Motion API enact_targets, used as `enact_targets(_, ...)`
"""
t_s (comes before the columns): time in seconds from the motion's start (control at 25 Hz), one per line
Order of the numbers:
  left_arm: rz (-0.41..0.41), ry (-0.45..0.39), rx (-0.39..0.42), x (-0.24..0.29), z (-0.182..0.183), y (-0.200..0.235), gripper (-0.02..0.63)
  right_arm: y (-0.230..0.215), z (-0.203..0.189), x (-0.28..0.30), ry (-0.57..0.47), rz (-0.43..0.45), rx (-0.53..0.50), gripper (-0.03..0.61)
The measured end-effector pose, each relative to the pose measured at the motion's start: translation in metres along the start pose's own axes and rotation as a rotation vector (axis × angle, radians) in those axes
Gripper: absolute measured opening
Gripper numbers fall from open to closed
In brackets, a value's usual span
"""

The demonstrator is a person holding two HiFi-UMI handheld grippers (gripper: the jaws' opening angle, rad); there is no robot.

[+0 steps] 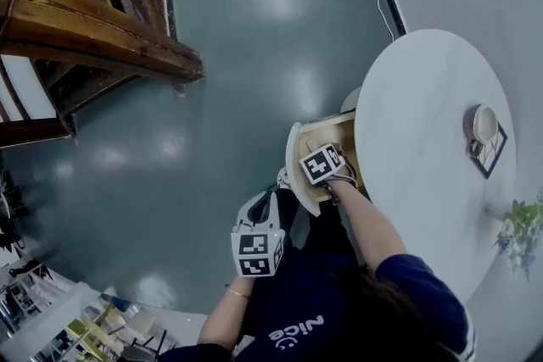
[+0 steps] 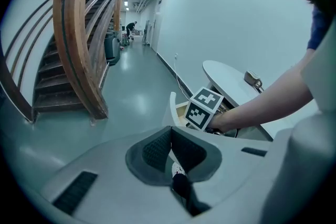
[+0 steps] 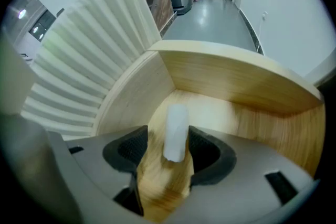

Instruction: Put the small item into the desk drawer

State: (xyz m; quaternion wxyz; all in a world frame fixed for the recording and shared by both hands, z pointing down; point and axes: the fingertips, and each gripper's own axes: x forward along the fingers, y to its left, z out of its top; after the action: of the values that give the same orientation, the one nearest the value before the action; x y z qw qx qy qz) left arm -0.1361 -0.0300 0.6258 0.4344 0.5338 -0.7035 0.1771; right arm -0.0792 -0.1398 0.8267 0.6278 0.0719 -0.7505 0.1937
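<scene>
Right hand-held gripper is being held pointing steeply down into the open wooden drawer, its jaws being kept wide apart. The small item, a short white cylinder, is being seen between the two pads, above the drawer's wooden bottom. It is being gripped by neither pad, with a clear gap on the left and a slim one on the right. Whether it is lying on the bottom cannot be told. In the head view the drawer is being shown pulled out from under the round white desk. The left hand-held gripper is being held away from the drawer over the floor, its jaws being kept together on nothing.
</scene>
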Motion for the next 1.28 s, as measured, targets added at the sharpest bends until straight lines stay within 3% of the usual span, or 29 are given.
enact_targets(0.2, -0.03, -0.051, -0.027, -0.004, 0.014, -0.001, 0.005, 0.004, 0.005, -0.023, -0.039, -0.065, -0.031, 0.25)
enact_targets(0.36, -0.052, -0.078, -0.023, -0.007, 0.02, -0.006, 0.005, 0.011, 0.007, -0.045, -0.069, -0.069, -0.021, 0.25)
enact_targets(0.92, -0.097, -0.162, 0.094, -0.019, 0.049, -0.024, 0.005, 0.019, 0.02, -0.135, -0.249, -0.105, -0.014, 0.249)
enact_targets(1.28, -0.148, -0.212, 0.108, -0.026, 0.062, -0.041, 0.005, 0.034, 0.007, -0.185, -0.388, -0.111, 0.082, 0.235)
